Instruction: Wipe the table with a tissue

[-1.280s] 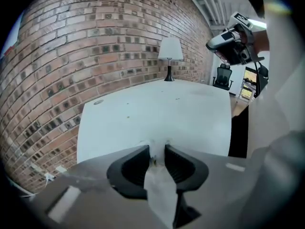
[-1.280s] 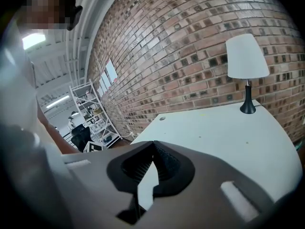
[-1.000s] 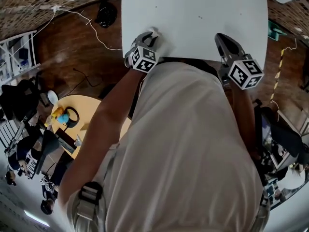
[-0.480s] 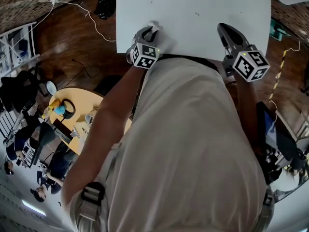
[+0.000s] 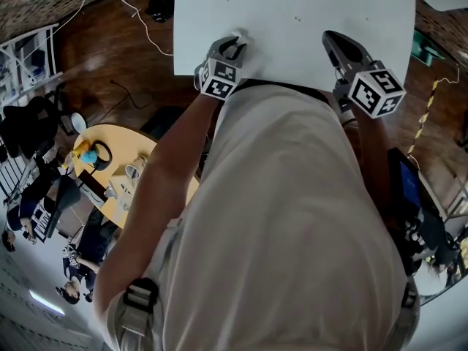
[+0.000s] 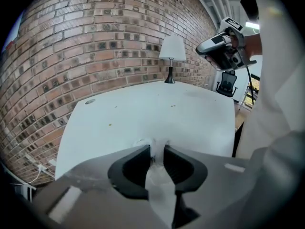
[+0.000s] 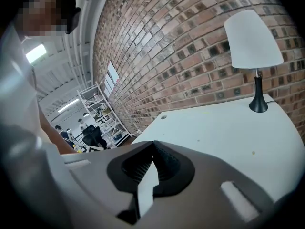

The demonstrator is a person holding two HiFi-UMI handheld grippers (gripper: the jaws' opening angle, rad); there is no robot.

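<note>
The white table fills the top of the head view. My left gripper rests at its near edge by the left corner, shut on a crumpled white tissue. In the left gripper view the tissue is pinched between the dark pads, and its front end touches the table. My right gripper hovers over the near edge further right, shut with nothing in it. In its own view the jaws meet at the tips above the table. Small specks dot the surface.
A white-shaded lamp stands at the table's far corner, also visible in the left gripper view. A brick wall runs behind. A round wooden table with clutter and a floor cable lie left of me.
The left gripper has slid a little to the right along the table's near edge, away from the left corner, with the tissue still pinched. The right gripper has shifted slightly and stays shut.
</note>
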